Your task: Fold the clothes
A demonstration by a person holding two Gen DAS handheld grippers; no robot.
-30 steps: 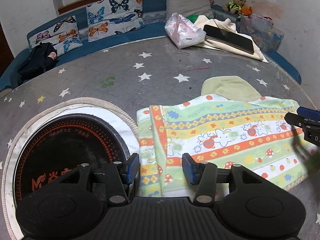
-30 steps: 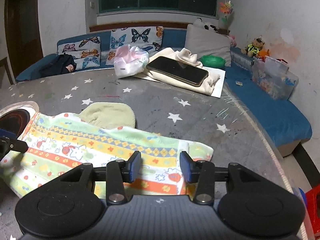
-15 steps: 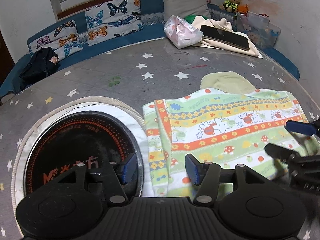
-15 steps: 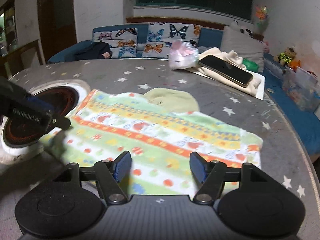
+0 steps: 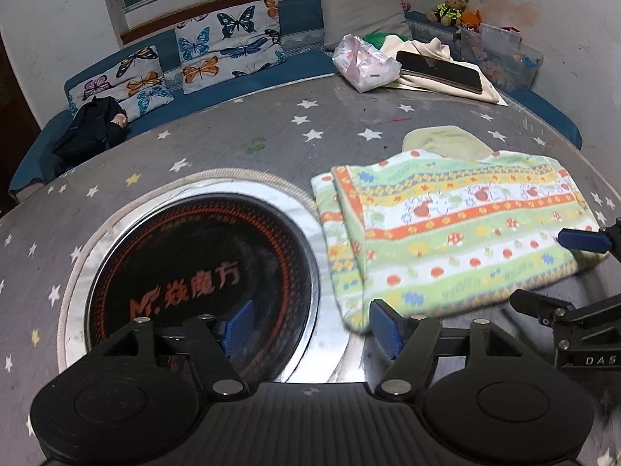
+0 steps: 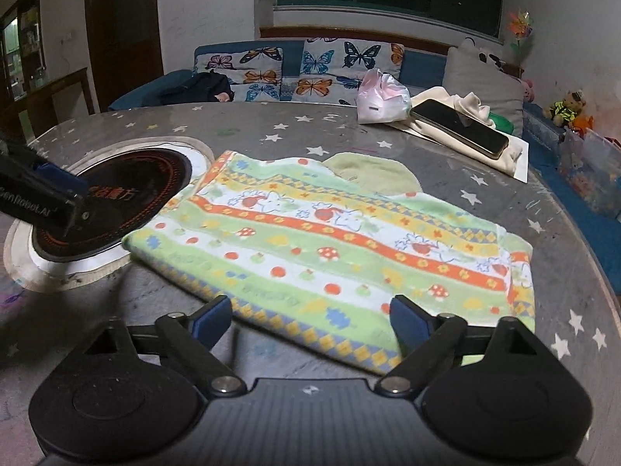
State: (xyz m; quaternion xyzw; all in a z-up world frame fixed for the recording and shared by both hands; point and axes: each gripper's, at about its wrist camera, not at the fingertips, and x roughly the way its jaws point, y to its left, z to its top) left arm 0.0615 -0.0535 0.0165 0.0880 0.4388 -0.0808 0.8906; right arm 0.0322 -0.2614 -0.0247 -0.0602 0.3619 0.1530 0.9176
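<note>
Both grippers, left (image 5: 308, 328) and right (image 6: 310, 320), hang with jaws opening and empty, leaving the folded cloth (image 6: 330, 240) flat on the worktop (image 6: 446, 178)

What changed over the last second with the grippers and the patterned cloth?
Both grippers drew back from the patterned cloth. The left gripper and right gripper are opening, nothing between their fingers. The cloth lies folded as before on the table; the phone is unmoved.
</note>
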